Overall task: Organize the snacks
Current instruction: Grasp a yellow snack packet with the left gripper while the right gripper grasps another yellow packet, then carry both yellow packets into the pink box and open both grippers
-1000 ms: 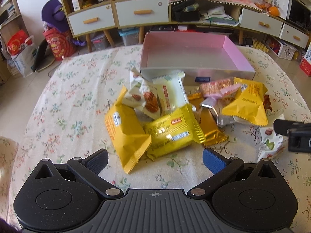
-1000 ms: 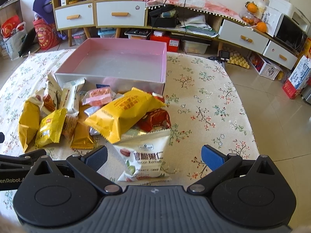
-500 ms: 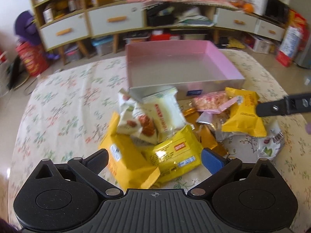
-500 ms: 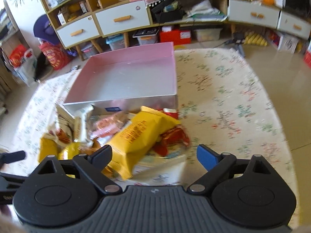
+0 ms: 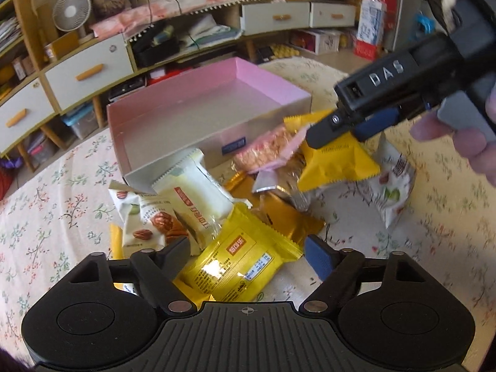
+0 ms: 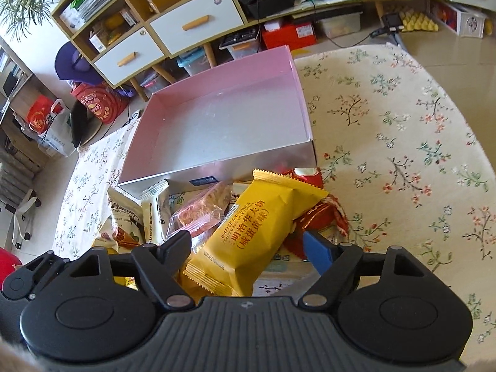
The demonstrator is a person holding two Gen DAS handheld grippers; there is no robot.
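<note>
Counter: floral cloth (image 6: 403, 130), snack heap in front of an empty pink box (image 6: 223, 117).
Left tongs (image 5: 246, 252): closing around the yellow packet (image 5: 235, 266) — earlier wide above it; pads not pressing yet.
Right tongs (image 6: 246, 243): closing over the waffle packet (image 6: 248, 232) — likewise nearer; contact unclear.
Meaning: two pickups starting, nothing boxed.
Count: one box, roughly ten packets.

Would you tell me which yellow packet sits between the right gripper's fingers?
The yellow waffle packet printed "WAFFLE SANDWICH", beside the red wrapper; the right gripper is closing around it, pads apart.
</note>
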